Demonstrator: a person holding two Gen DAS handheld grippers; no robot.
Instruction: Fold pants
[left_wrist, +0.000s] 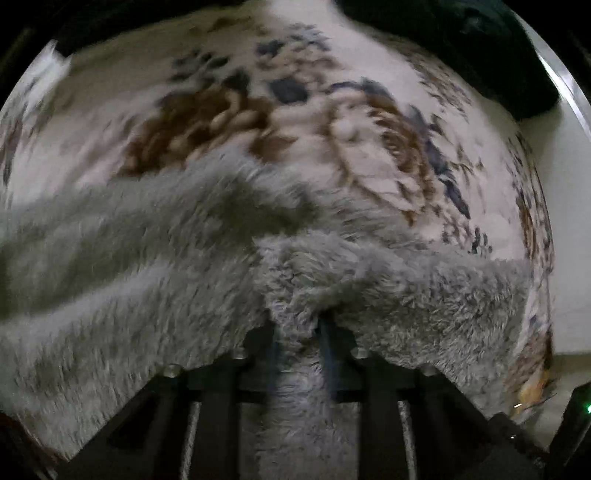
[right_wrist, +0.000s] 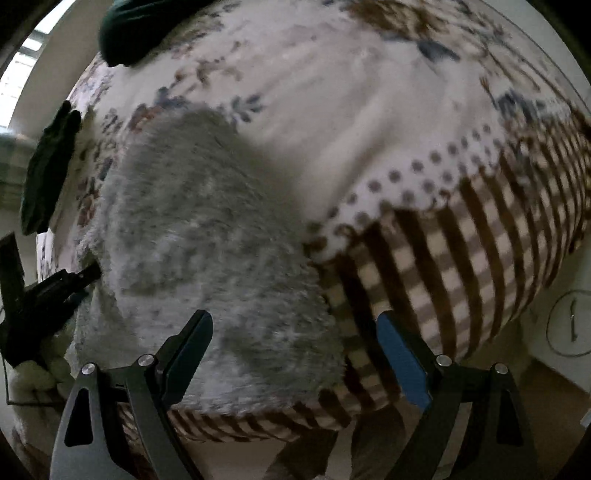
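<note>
The pants are grey and fluffy. In the left wrist view the grey fluffy pants (left_wrist: 147, 266) lie across the floral bed cover (left_wrist: 369, 66), and my left gripper (left_wrist: 297, 325) is shut on a bunched fold of them. In the right wrist view the pants (right_wrist: 207, 236) lie folded near the bed's corner. My right gripper (right_wrist: 295, 332) is open and empty, held above the pants' near edge. The left gripper (right_wrist: 66, 284) shows at the left edge, at the pants' far side.
The bed cover has a brown checked border (right_wrist: 461, 258) that hangs over the bed's edge. A dark garment (right_wrist: 48, 177) lies at the left edge of the bed, and another dark cloth (left_wrist: 461, 44) at the far side. The floor (right_wrist: 546, 391) lies below the bed.
</note>
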